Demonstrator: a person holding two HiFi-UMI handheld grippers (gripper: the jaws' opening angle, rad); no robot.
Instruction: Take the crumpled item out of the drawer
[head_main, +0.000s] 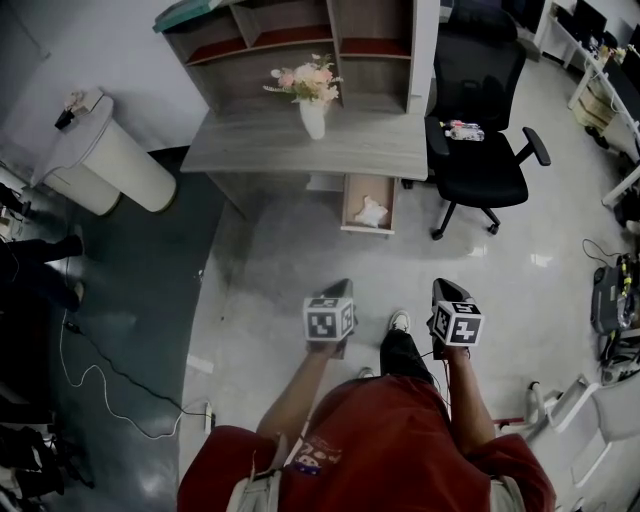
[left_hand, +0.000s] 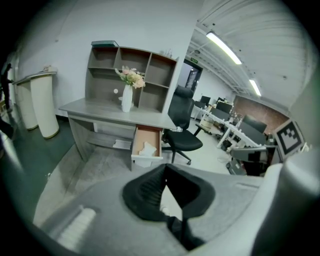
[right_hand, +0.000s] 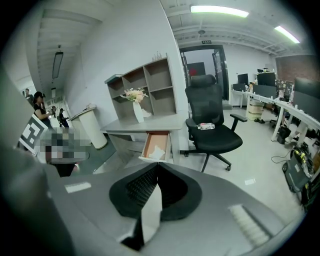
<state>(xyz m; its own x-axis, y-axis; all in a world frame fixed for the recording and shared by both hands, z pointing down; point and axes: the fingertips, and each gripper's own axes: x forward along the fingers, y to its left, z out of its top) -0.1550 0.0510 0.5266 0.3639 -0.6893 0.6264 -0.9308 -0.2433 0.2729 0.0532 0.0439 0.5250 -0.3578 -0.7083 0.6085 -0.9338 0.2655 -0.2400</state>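
The desk's wooden drawer (head_main: 367, 204) stands pulled open, with a crumpled white item (head_main: 371, 212) lying inside it. It also shows in the left gripper view as the drawer (left_hand: 139, 144) holding the crumpled item (left_hand: 147, 148), and in the right gripper view as the drawer (right_hand: 150, 142) holding the crumpled item (right_hand: 157, 152). My left gripper (head_main: 340, 290) and right gripper (head_main: 447, 290) hover over the floor well short of the drawer, both pointing toward it. The left gripper (left_hand: 165, 167) and the right gripper (right_hand: 158, 166) are each shut with their tips together and nothing between them.
A grey desk (head_main: 250, 148) with a shelf unit carries a vase of flowers (head_main: 312, 108). A black office chair (head_main: 480, 150) stands right of the drawer. A white bin (head_main: 105, 160) is at the left and a cable (head_main: 100, 390) trails on the floor.
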